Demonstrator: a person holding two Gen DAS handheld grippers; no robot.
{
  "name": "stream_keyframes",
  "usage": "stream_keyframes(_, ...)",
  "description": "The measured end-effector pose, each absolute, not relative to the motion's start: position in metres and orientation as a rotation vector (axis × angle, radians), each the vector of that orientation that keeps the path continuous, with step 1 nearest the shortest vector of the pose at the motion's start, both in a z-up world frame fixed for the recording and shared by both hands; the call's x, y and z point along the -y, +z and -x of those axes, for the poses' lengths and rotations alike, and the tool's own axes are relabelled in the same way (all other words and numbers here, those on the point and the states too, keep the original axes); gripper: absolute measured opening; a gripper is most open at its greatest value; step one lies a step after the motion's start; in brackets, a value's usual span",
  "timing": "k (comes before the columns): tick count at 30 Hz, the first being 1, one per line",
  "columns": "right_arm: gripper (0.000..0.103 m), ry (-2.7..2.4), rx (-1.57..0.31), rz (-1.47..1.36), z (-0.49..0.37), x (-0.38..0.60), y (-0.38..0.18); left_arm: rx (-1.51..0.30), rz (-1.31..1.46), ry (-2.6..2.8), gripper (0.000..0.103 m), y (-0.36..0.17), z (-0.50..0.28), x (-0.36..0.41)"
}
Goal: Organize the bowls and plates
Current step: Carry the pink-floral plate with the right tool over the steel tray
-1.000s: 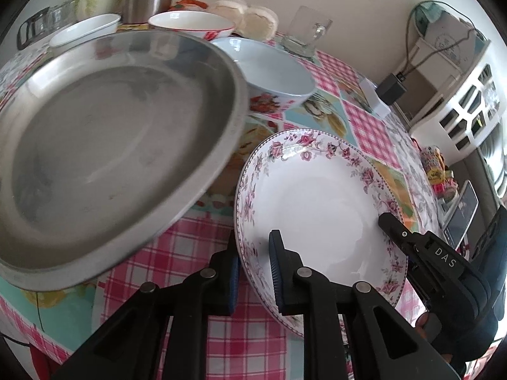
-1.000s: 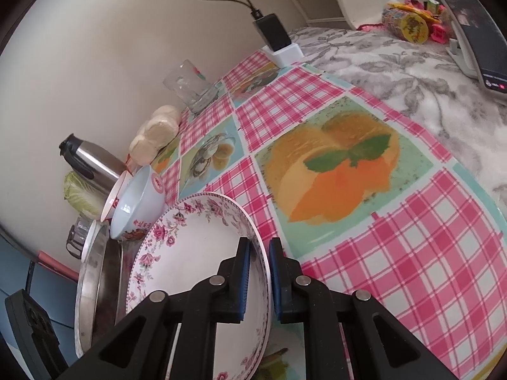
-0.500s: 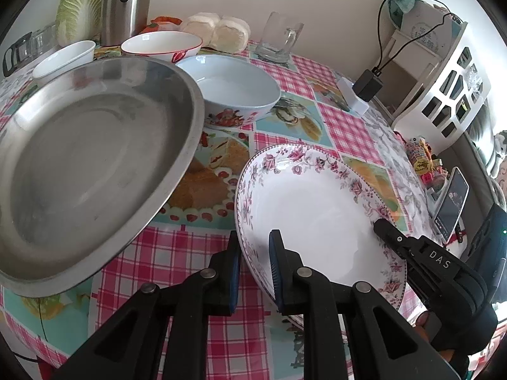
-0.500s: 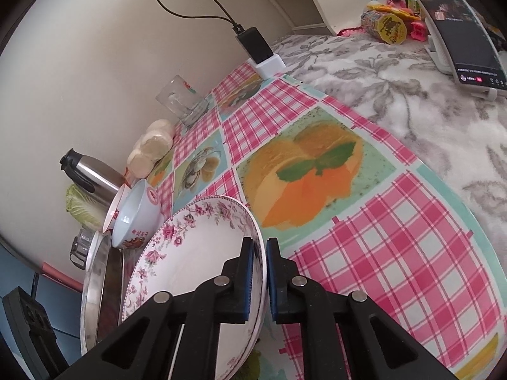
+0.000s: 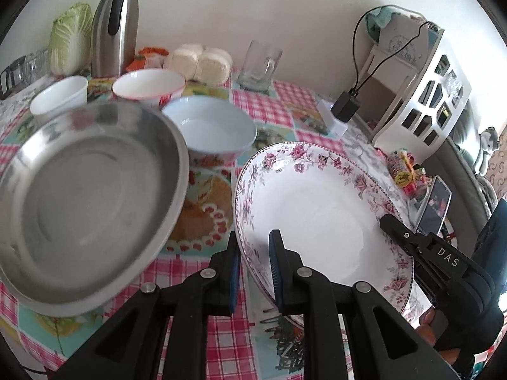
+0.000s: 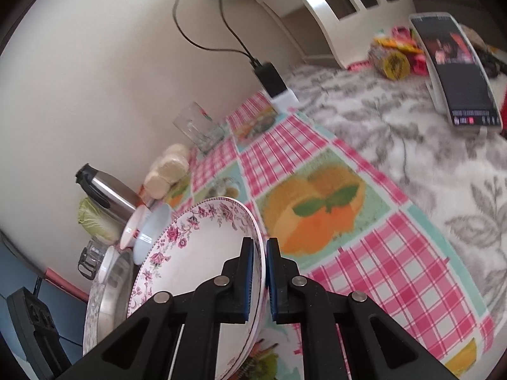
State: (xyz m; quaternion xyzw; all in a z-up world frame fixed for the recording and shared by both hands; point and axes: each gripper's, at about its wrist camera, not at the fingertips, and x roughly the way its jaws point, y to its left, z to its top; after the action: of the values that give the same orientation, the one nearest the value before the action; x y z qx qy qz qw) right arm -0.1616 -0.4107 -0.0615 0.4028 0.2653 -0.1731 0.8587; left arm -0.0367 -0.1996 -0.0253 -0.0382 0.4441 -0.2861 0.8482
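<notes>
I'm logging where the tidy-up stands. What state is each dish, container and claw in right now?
Flowered plate: lifted, tilted, gripped at two rim spots.
Left claw: shut on plate rim.
Right claw: shut on plate rim.
Steel pan: empty, unheld.
Blue bowl: upright, empty.
Red-rimmed bowl: upright, empty.
White bowl: upright.
Glass mug: upright, empty.
Steel jug: upright, lid on.
Phone: screen lit.

We see a plain cream wall (image 5: 285, 15) behind the table (image 5: 272, 107) (pink-checked cloth, daylit), and right of the table a white cut-out shelf unit (image 5: 421, 95) against that wall.
</notes>
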Motion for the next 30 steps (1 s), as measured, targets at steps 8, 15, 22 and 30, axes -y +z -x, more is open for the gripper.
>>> stream_keyframes(8, 0.009, -0.376, -0.49, -0.796, 0.159, 0.394, -0.028, -0.881, 0.119, -0.622, 0.018, -0.002, 0.03, 0.181)
stream_keyframes(15, 0.009, -0.366, -0.445, -0.77, 0.152, 0.377, -0.005, -0.842, 0.153, -0.626, 0.018, 0.014, 0.022, 0.162)
stream_keyframes(22, 0.01, -0.352, -0.422, -0.74, 0.14, 0.357, 0.012, -0.816, 0.179, -0.618, 0.018, 0.025, 0.011, 0.141)
stream_keyframes(30, 0.01, -0.335, -0.426, -0.732, 0.125, 0.337, 0.018, -0.812, 0.209, -0.61, 0.018, 0.029, -0.003, 0.117)
